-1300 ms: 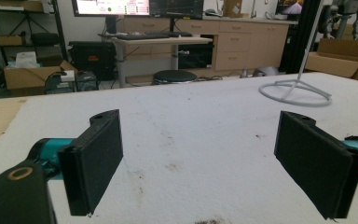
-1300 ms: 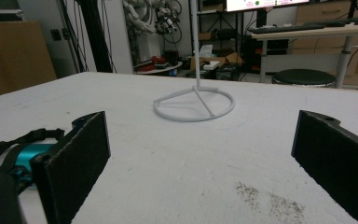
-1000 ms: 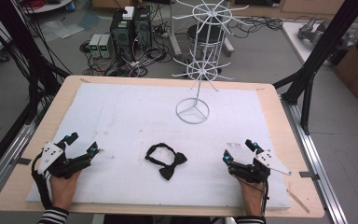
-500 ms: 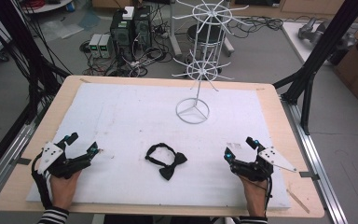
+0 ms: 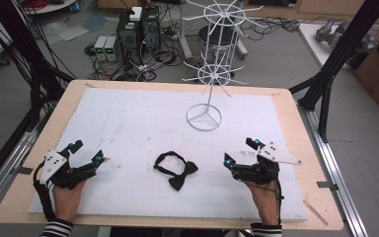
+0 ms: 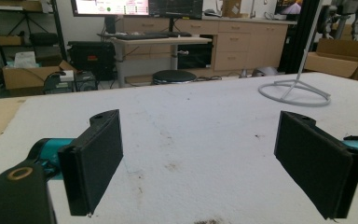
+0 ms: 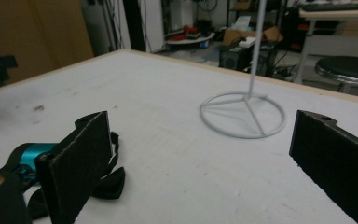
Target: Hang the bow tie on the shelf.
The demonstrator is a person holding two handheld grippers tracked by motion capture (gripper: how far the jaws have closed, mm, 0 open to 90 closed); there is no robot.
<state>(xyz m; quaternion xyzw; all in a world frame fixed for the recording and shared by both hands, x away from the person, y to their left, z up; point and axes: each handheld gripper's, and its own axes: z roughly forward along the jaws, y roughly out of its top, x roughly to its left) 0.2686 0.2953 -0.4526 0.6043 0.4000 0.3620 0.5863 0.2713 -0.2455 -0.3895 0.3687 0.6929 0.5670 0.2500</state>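
Left claw [image 5: 88, 151]: jaws wide apart, nothing between them, resting low near the front-left of the desk [image 5: 296, 118] w/ the hand under it. In the left gripper view the pads frame bare white mat [image 5: 128, 123] only. Right claw [image 5: 240, 151]: jaws also spread wide, empty, parked at front-right, aimed fwd and a bit inward.

Black bow tie [image 5: 176, 171] lies flat on the mat btwn the two claws, near the front edge, strap looped behind the bow. It's apart from both; the right claw is somewhat nearer. In the right gripper view the bow tie [image 7: 103, 179] sits just behind the left-hand jaw, off the claw's centre line, so that hand probably needs to swing inward before closing.

Further back, white wire display rack [image 5: 207, 74] stands upright on its ring base, centre-right, well apart from the tie. Likely it's the hanging spot, w/ arms left clear for reach. Both claws held open and low looks like a ready pose; pick-up not yet begun.
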